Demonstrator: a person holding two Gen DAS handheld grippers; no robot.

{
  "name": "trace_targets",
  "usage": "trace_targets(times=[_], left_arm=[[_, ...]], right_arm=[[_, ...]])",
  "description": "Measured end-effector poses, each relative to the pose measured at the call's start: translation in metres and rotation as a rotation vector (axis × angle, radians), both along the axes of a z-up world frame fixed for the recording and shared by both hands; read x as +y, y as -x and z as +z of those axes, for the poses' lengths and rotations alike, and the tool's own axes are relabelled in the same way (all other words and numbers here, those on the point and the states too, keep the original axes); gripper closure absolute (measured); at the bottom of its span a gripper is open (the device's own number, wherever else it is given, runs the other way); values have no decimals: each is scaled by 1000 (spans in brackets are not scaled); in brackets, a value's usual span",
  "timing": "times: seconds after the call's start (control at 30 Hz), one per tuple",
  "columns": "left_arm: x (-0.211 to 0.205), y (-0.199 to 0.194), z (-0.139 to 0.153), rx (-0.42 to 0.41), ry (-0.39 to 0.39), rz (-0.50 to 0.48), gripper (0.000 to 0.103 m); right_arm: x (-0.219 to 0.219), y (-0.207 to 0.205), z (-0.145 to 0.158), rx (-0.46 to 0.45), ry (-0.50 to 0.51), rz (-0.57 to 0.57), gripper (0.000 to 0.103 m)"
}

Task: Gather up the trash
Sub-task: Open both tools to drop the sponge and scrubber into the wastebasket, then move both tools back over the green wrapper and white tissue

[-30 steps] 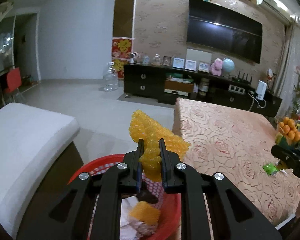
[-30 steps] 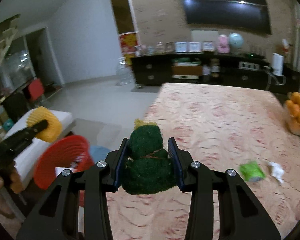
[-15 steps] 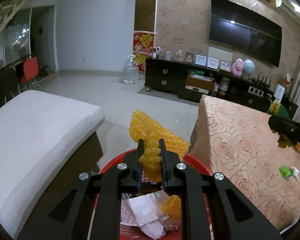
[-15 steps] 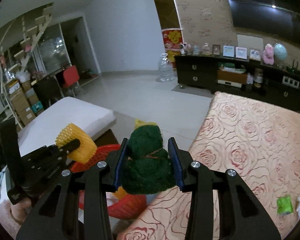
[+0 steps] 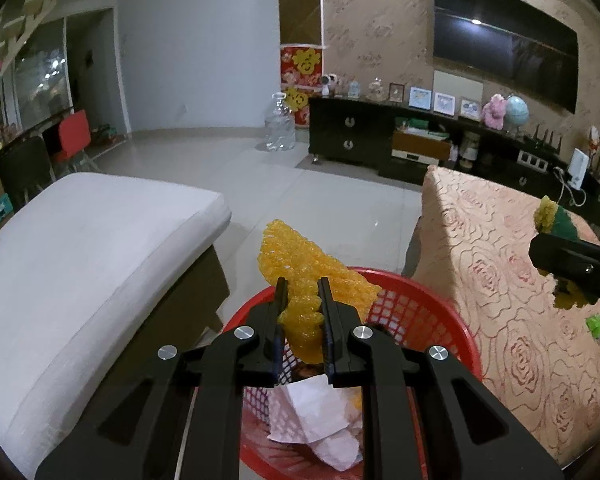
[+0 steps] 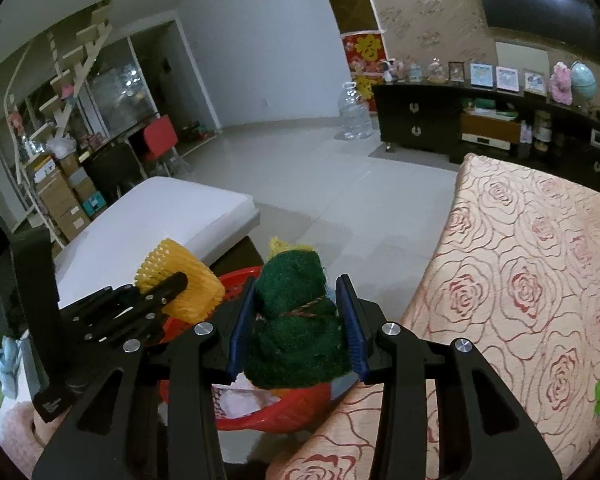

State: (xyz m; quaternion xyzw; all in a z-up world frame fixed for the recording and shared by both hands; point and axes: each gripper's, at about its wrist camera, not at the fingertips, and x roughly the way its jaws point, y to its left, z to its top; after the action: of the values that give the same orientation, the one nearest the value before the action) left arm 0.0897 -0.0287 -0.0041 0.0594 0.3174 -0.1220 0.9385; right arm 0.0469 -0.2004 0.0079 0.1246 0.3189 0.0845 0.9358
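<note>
My left gripper (image 5: 303,286) is shut on a yellow foam net (image 5: 300,268) and hangs over the red basket (image 5: 440,304), which holds crumpled white paper (image 5: 320,412). In the right wrist view the same left gripper (image 6: 180,280) with the yellow foam net (image 6: 192,280) shows at the left, above the red basket (image 6: 284,412). My right gripper (image 6: 300,284) is shut on a dark green scouring pad bundle (image 6: 296,332) tied with a thread, at the table's left edge just above the basket. The right gripper's tip (image 5: 548,256) also enters the left wrist view from the right.
A table with a rose-patterned cloth (image 6: 520,280) fills the right, with a green wrapper (image 5: 598,326) lying on it. A white cushioned bench (image 5: 80,248) stands left of the basket. Tiled floor, a water jug (image 5: 278,128) and a dark TV cabinet (image 5: 380,136) lie beyond.
Both grippers have swung left toward the basket, each keeping its load. The left gripper now hangs lower over the basket. The right one has come from mid-table to the table's edge.
</note>
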Motion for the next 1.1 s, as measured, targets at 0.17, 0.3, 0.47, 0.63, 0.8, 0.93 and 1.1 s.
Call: trace_targets(times=[0.17, 0.3, 0.47, 0.63, 0.8, 0.93, 1.1], left_arm=[[5, -5, -9, 29, -25, 15, 89], [6, -6, -15, 51, -48, 11, 89], [7, -7, -21, 84, -63, -3, 83], [10, -9, -23, 101, -50, -5, 64], [15, -10, -21, 105, -25, 8, 37], [17, -8, -20, 99, -15, 9, 31], [16, -6, -13, 74, 14, 13, 27]], right_arm=[[11, -8, -7, 20, -4, 31, 64], [16, -14, -14, 43, -15, 48, 64], [21, -22, -22, 72, -39, 72, 63], [27, -26, -28, 99, -68, 95, 46], [27, -23, -29, 104, -77, 86, 37], [22, -20, -28, 95, -71, 71, 36], [10, -14, -25, 83, -58, 36, 36]])
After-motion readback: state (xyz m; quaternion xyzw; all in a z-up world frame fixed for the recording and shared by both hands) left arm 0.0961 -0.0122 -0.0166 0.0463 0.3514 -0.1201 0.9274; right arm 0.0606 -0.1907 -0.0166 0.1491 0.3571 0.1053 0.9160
